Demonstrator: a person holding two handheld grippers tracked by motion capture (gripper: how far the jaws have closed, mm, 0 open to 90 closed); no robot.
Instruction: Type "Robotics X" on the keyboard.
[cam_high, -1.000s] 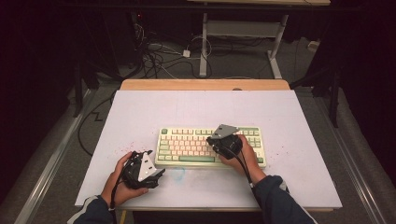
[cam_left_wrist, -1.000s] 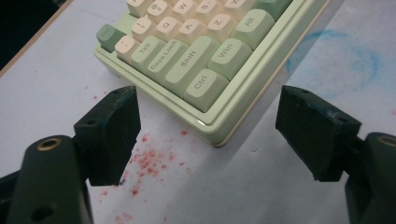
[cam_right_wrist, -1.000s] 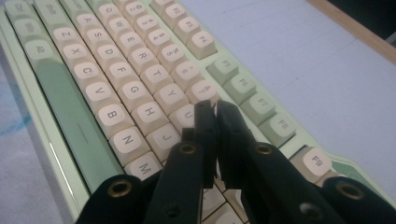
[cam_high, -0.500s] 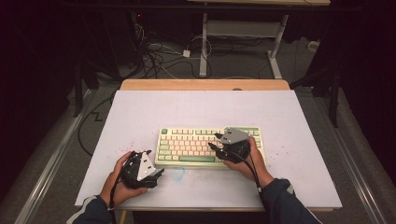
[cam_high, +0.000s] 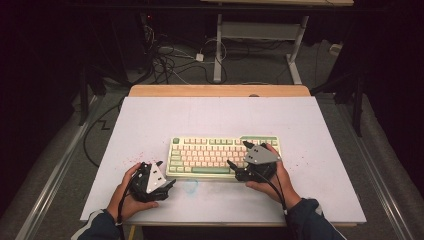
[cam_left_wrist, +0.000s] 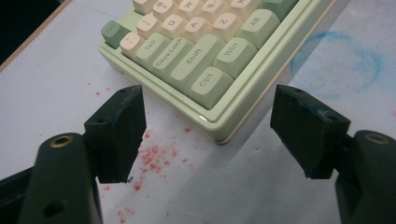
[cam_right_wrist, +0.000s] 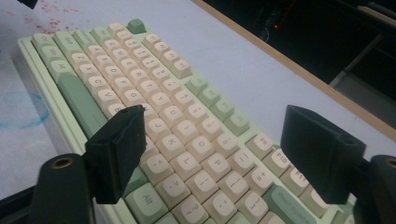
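I hold a hand-held gripper in each hand, one at either end of the keyboard (cam_high: 224, 156), which lies flat near the middle of the white tabletop (cam_high: 210, 115), a little toward my side. That spread gives me a hold on both short ends if I want to shift or lift it evenly.

My left hand-held gripper (cam_high: 162, 175) rests low on the tabletop just off the keyboard's near left corner. In the left gripper view its jaws stand wide apart, with the corner by the Ctrl key (cam_left_wrist: 209, 84) lying ahead of the gap. The pads touch nothing, so it grips nothing. I keep it pointed at that corner, I judge, so it can slide in and close on the edge.

My right hand-held gripper (cam_high: 239, 155) hovers over the right part of the keys. Its jaws have just been opening and now stand wide, with nothing between the pads; in the right gripper view the letter rows lie under the gap. I'd say it sits above the keys rather than beside them because it has let go of whatever it was pressing or pinching there.

Red specks (cam_left_wrist: 154, 156) and a blue smudge (cam_high: 190, 186) mark the tabletop near the front edge.
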